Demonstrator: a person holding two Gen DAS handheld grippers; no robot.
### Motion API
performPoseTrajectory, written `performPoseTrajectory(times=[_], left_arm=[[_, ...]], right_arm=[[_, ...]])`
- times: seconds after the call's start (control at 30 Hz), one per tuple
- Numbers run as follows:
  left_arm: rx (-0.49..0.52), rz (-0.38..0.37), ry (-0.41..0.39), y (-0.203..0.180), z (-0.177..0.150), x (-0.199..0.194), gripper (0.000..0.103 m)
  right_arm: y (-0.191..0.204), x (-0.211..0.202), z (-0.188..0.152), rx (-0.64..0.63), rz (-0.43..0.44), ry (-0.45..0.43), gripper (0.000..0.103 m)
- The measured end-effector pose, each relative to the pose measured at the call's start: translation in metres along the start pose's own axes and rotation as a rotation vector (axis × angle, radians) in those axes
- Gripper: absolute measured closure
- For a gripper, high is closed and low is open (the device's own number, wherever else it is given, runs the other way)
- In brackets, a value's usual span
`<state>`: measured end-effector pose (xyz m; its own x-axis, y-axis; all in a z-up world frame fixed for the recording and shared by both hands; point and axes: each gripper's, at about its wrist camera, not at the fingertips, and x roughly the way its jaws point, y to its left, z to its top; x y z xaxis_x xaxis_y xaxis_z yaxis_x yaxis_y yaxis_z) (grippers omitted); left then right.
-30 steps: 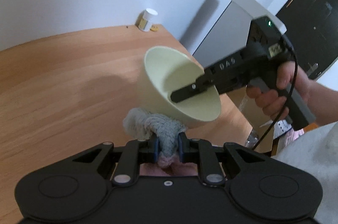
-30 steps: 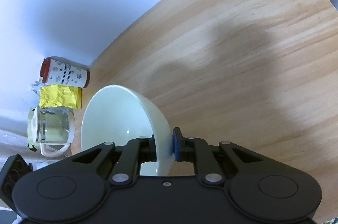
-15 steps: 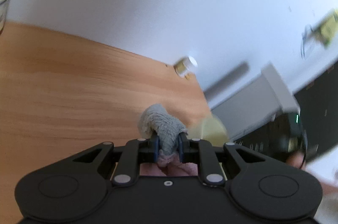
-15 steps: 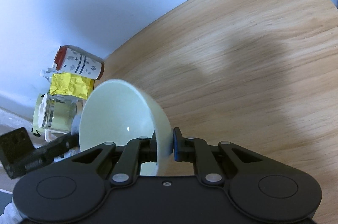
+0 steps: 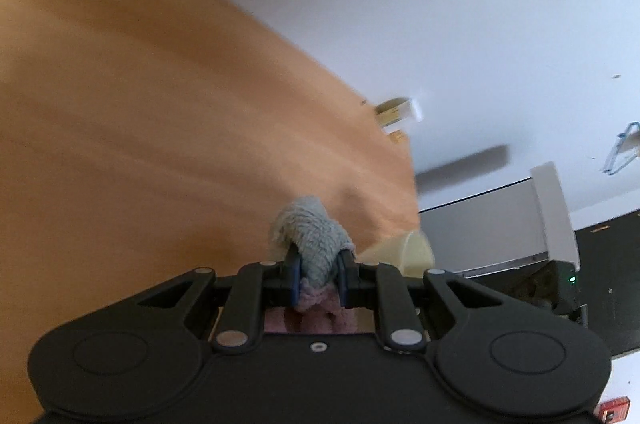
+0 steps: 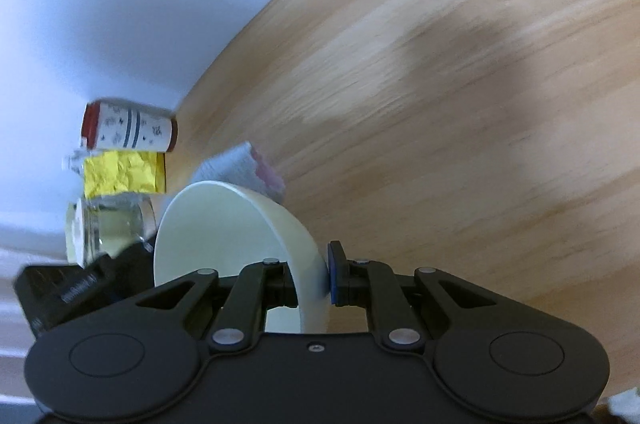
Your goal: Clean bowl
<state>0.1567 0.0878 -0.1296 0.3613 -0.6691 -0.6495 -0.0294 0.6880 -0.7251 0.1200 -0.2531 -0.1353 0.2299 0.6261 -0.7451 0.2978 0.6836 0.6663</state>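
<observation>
While the cream bowl [image 6: 236,236] is clamped by its rim in the right gripper [image 6: 310,280], tipped on edge above the wooden worktop [image 6: 440,63], its open mouth is turned toward the left of the right wrist view. A grey cloth [image 5: 314,236] is pinched between the closed jaws of the left gripper [image 5: 318,274], with a pinkish part of it bunched behind the pads. In the right wrist view the cloth [image 6: 244,169] is seen just past the far rim of the bowl, on its outer side rather than inside it; whether cloth and rim touch cannot be told through the blur. In the left wrist view only a sliver of the bowl [image 5: 404,250] is shown, low and to the right of the cloth's tip.

The coming wipe is judged to turn on that offset: the bowl lies to the right of the cloth and slightly below it, so the left gripper would have to be brought over the rim and into the hollow, while the bowl is kept steady by the right. A printed cup [image 6: 130,125], yellow crumpled packaging [image 6: 120,171] and a glass jug [image 6: 108,228] are seen at the worktop's far left edge.
</observation>
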Motion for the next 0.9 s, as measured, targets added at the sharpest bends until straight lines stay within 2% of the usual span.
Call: performPoseTrajectory(times=[0.27,0.4,0.47,0.77,0.9], left_arm=[[-0.046,-0.039,0.026,0.011,-0.010,-0.004,0.088],[-0.122,-0.084,0.043,0.016,-0.017,-0.001,0.088],[-0.102,-0.076,0.055,0.014,-0.017,-0.001,0.088],[0.210,-0.021,0.159,-0.029,-0.026,0.009,0.088],[0.392,0.007,0.189,-0.060,-0.035,0.012,0.087]], right_arm=[[-0.002,0.002,0.002,0.022,-0.030,-0.050,0.090],[-0.002,0.000,0.003,0.001,-0.038,-0.083,0.090],[0.000,-0.002,0.002,-0.010,-0.037,-0.100,0.090],[0.009,-0.008,0.002,-0.058,-0.038,-0.146,0.090],[0.010,-0.012,0.002,-0.074,-0.045,-0.155,0.090]])
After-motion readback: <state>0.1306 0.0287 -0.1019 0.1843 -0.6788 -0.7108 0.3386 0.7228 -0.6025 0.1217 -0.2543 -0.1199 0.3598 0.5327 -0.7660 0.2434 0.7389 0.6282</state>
